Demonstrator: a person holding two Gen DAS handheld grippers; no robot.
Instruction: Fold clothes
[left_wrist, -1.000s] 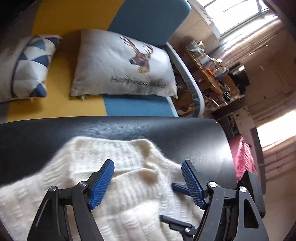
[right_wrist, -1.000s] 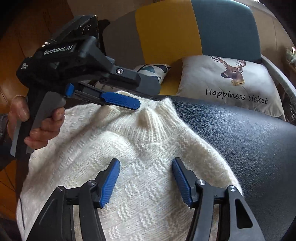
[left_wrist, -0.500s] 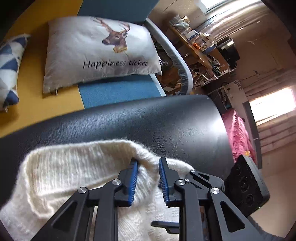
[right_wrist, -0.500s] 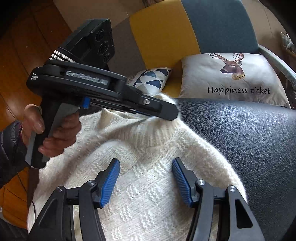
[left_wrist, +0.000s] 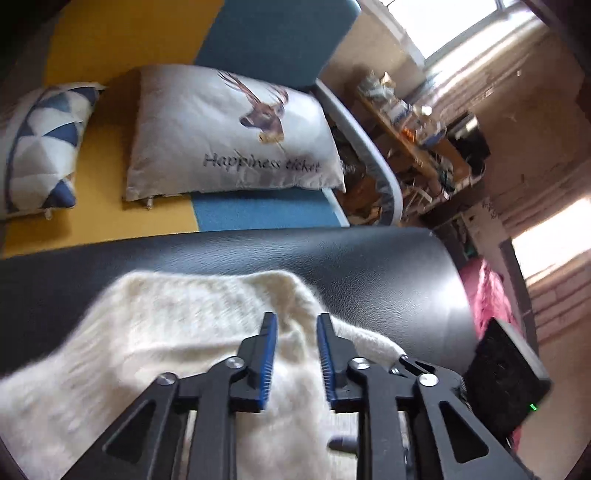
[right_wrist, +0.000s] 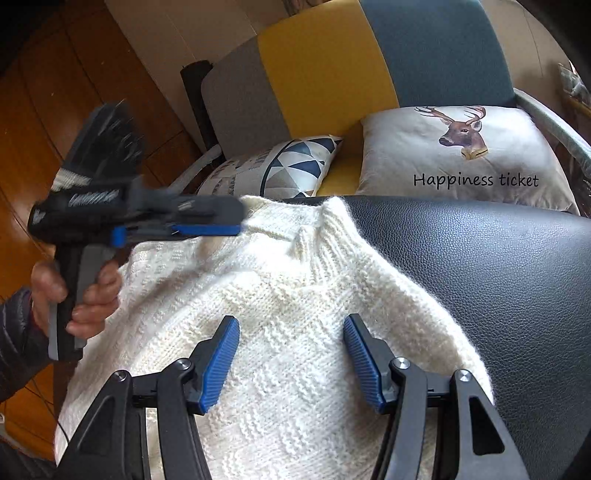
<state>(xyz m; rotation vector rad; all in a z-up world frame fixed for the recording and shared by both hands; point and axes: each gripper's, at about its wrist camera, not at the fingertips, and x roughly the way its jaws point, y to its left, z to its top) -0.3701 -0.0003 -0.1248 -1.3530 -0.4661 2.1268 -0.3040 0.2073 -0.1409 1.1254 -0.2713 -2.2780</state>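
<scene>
A cream knitted sweater (right_wrist: 291, 280) lies spread on a black leather surface (right_wrist: 480, 266), collar towards the sofa. My right gripper (right_wrist: 291, 321) hangs open just above the sweater's chest, with nothing pinched between its blue pads. My left gripper (right_wrist: 236, 225), held by a hand (right_wrist: 92, 295), hovers blurred at the left of the collar (right_wrist: 317, 229). In the left wrist view its jaws are opening over the sweater (left_wrist: 166, 321). The left gripper (left_wrist: 295, 317) has knit in the narrow gap, and the pads do not press on it.
Behind the black surface stands a yellow, blue and grey sofa (right_wrist: 325, 74) with a deer cushion (right_wrist: 461, 155) and a triangle-patterned cushion (right_wrist: 280, 166). A cluttered desk (left_wrist: 413, 125) and a pink cloth (left_wrist: 491, 295) sit to the right. Wooden floor (right_wrist: 44, 110) lies to the left.
The left gripper closed on the knit near the collar, then its jaws parted again and it drew back to the left. The right gripper stayed still and open.
</scene>
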